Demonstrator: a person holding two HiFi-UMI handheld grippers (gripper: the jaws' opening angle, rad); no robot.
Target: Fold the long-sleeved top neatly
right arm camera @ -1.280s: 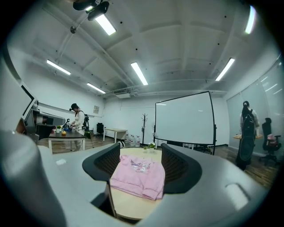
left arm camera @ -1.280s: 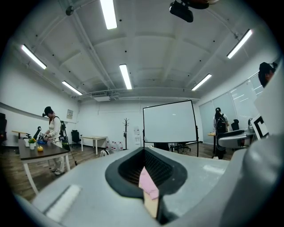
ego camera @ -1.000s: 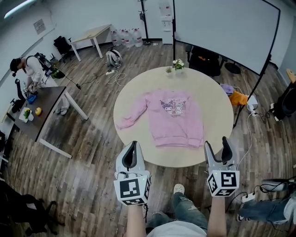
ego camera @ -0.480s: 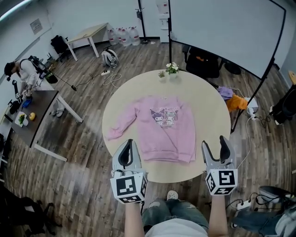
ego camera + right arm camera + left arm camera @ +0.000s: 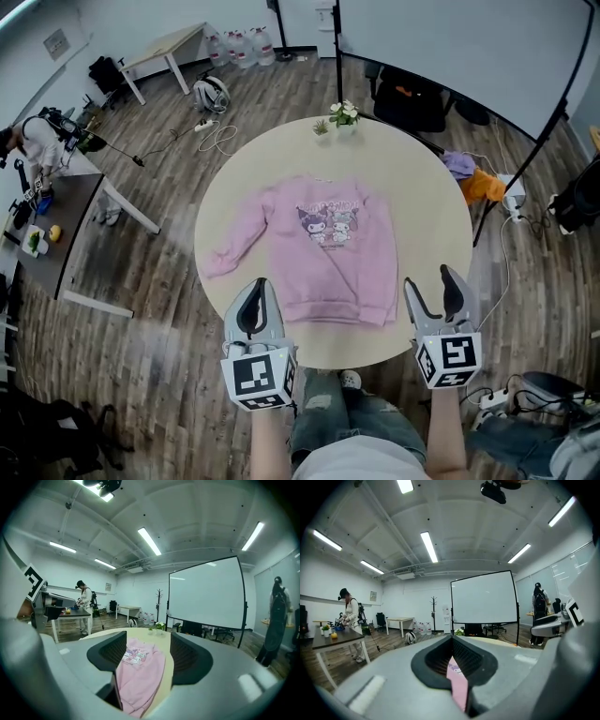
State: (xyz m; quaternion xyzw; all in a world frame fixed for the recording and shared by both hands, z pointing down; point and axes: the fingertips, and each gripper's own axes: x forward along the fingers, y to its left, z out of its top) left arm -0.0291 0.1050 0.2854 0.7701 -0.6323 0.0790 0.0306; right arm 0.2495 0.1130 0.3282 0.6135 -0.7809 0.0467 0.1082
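A pink long-sleeved top [image 5: 337, 253] with a cartoon print lies flat on the round beige table [image 5: 427, 206], hem toward me. One sleeve [image 5: 234, 246] stretches out to the left; the other sleeve is not visible. My left gripper [image 5: 255, 292] hovers at the table's near edge by the hem's left corner, jaws shut with only a thin slit, nothing held. In the left gripper view [image 5: 452, 644] a strip of pink top [image 5: 459, 688] shows through that slit. My right gripper [image 5: 433, 291] stands open, right of the hem. The right gripper view [image 5: 146, 656] shows the top [image 5: 140, 674] between the parted jaws.
A small vase of flowers [image 5: 344, 112] and a tiny plant [image 5: 321, 127] stand at the table's far edge. A dark desk [image 5: 56, 234] with a person [image 5: 23, 145] is at the left. A projector screen [image 5: 450, 47] and an orange cloth [image 5: 483, 187] on the floor are at the right.
The table and top have come closer under both grippers, which now reach over the table's near edge. Neither gripper's jaws have changed.
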